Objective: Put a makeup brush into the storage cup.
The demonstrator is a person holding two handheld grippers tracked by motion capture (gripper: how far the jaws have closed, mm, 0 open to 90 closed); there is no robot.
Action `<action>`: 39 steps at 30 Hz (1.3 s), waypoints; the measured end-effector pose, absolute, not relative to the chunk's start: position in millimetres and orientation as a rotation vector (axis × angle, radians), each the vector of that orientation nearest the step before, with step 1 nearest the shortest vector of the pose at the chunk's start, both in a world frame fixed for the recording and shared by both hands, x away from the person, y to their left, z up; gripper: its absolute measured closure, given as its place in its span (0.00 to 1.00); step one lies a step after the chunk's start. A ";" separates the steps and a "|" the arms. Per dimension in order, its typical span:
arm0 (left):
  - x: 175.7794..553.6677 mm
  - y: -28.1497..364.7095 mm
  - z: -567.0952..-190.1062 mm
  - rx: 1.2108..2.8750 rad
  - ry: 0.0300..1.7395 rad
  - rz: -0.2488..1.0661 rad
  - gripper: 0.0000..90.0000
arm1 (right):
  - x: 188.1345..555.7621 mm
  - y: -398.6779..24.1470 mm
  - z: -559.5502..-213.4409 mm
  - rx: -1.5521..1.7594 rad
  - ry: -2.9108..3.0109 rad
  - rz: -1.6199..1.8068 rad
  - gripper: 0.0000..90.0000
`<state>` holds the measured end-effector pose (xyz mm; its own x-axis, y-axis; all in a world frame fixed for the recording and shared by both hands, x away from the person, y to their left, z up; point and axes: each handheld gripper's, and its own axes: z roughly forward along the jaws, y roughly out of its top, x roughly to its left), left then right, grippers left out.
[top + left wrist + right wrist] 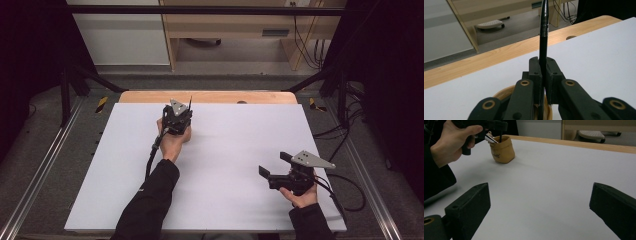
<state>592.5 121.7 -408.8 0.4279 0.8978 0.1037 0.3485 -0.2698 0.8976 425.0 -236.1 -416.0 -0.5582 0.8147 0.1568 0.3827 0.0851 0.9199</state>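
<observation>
Even overhead light keeps the white table bright, while the surroundings fall dark. Soft shadows lie under the hands. Frames are slightly soft and grainy; the right gripper jaws appear blurred close up.

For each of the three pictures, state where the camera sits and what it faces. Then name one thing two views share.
High view: above the table's near edge, facing forward and down on the white table; both forearms, left tongs, right tongs.
Left gripper view: on the left tongs, facing the far edge; shut on a black pen.
Right gripper view: on the right tongs, open, facing the tan pouch.
Shared: pouch, pen.
</observation>
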 end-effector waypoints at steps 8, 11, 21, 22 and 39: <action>590.4 121.1 -413.6 1.835 1.082 0.800 0.93 | 425.2 -235.7 -416.3 1.181 1.974 1.474 0.05; 589.9 120.3 -413.3 1.843 1.084 0.803 0.90 | 425.0 -235.1 -416.3 1.184 1.978 1.478 0.05; 584.8 125.2 -404.7 1.810 1.075 0.765 0.78 | 425.2 -235.7 -416.0 1.184 1.974 1.480 0.05; 583.1 126.8 -402.0 1.801 1.068 0.765 0.76 | 425.2 -235.8 -416.0 1.183 1.975 1.481 0.05; 546.6 157.1 -361.2 1.733 0.914 0.655 0.40 | 425.4 -238.9 -414.0 1.185 1.962 1.473 0.05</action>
<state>546.6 157.1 -361.2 0.5629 0.8265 0.0030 0.2688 -0.1865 0.9450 425.4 -238.9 -414.0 -0.5521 0.8185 0.1588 0.3807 0.0780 0.9214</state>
